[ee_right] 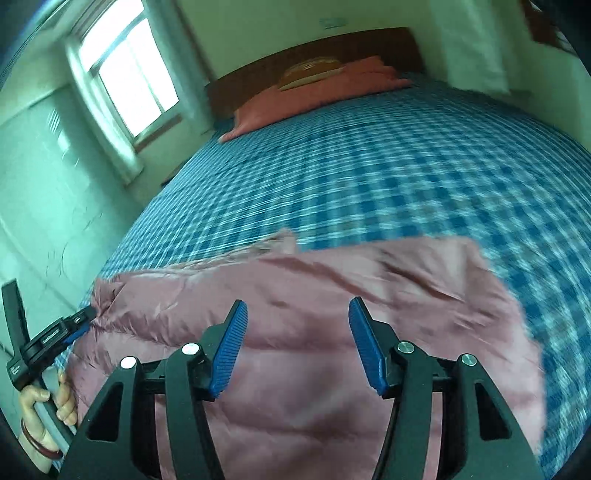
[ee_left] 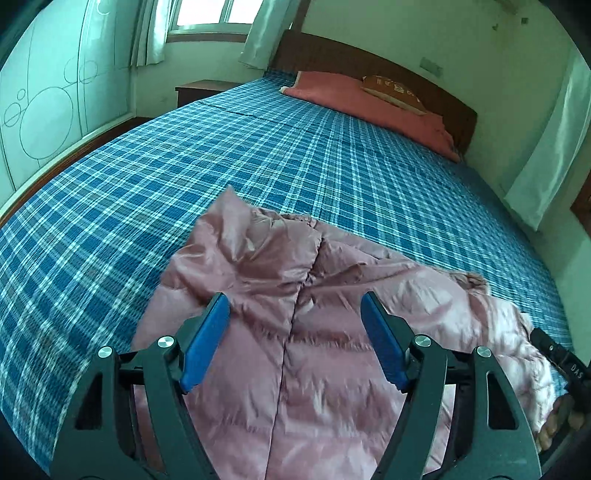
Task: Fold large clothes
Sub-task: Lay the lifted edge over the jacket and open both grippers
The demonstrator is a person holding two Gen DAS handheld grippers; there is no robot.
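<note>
A large pink padded jacket [ee_left: 295, 332] lies spread on the blue plaid bed [ee_left: 221, 166], near its foot. My left gripper [ee_left: 295, 306] is open and hovers just above the jacket, its blue pads [ee_left: 207, 343] either side of the centre seam. My right gripper [ee_right: 297, 314] is open above the jacket [ee_right: 314, 314] and holds nothing. In the right wrist view the left gripper [ee_right: 79, 326] shows at the jacket's left edge, held by a hand. The right wrist view is blurred.
A red folded blanket [ee_left: 369, 99] with a pillow [ee_left: 395, 92] lies at the head of the bed, by a dark wooden headboard [ee_left: 369, 70]. A wardrobe [ee_left: 44, 96] stands to the left, a window [ee_left: 210, 14] with curtains behind.
</note>
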